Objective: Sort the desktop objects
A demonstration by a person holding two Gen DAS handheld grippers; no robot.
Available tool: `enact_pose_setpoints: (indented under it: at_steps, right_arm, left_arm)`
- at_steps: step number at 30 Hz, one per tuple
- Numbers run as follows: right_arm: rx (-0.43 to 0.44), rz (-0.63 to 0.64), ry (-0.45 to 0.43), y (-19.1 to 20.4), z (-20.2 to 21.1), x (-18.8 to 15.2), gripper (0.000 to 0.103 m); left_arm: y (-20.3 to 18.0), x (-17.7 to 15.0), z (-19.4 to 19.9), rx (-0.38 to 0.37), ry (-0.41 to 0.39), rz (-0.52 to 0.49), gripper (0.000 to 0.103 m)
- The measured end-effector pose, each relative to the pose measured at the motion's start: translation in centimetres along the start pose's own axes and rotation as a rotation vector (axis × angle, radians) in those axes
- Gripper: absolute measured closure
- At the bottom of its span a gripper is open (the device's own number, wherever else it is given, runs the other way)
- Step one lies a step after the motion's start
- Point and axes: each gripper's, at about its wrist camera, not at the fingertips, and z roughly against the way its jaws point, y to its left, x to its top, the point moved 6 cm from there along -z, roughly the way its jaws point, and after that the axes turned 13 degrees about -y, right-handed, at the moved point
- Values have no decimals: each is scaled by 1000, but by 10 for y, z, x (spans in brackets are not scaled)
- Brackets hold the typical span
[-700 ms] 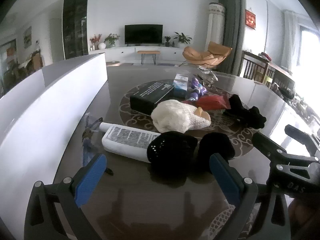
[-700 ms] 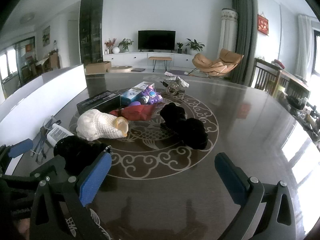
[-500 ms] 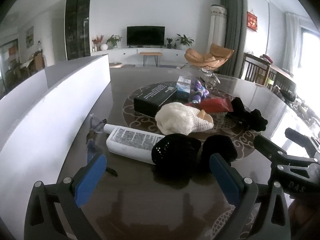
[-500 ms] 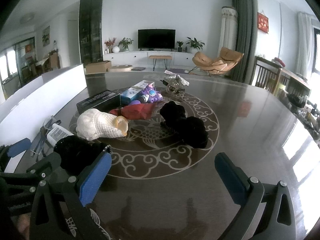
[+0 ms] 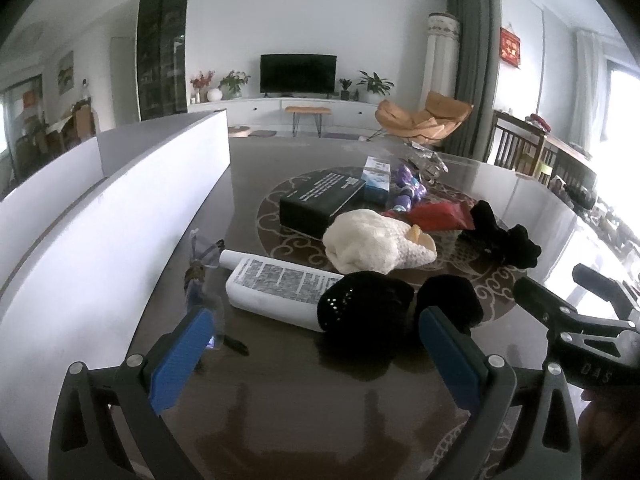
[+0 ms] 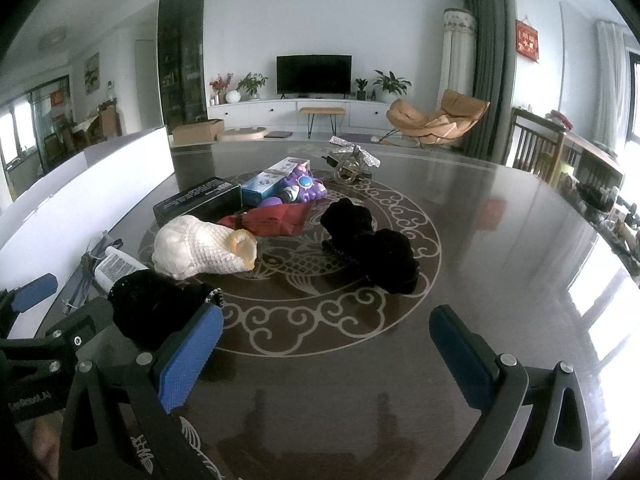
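The left gripper (image 5: 316,354) is spread wide, holding nothing; just beyond its jaws lies a black hat (image 5: 366,310) against a white bottle (image 5: 280,288). The right gripper (image 6: 326,350) gapes too, over bare table (image 6: 500,240); farther ahead lies black cloth (image 6: 376,246), a white knit (image 6: 200,248) toward its left jaw.

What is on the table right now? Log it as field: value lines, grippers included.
surface: dark glossy table with a pale scroll medallion
left gripper: open, empty, low over the table, facing the black hat
right gripper: open, empty, over bare table
nearest item: black hat, overlapping one end of the white bottle
middle: cream knit item, red pouch, black box
right of middle: black fabric pile
far: blue carton, purple toy
left edge: white panel
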Motion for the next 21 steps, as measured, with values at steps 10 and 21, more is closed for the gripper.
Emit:
enact_pose_setpoints:
  at_steps: [10, 21]
  right_arm:
    - [3, -10, 6, -1, 0, 0, 0]
    - [4, -10, 9, -2, -1, -1, 0]
  left_arm:
    - [3, -1, -1, -1, 10, 12, 0]
    - [1, -5, -3, -17, 27, 29, 0]
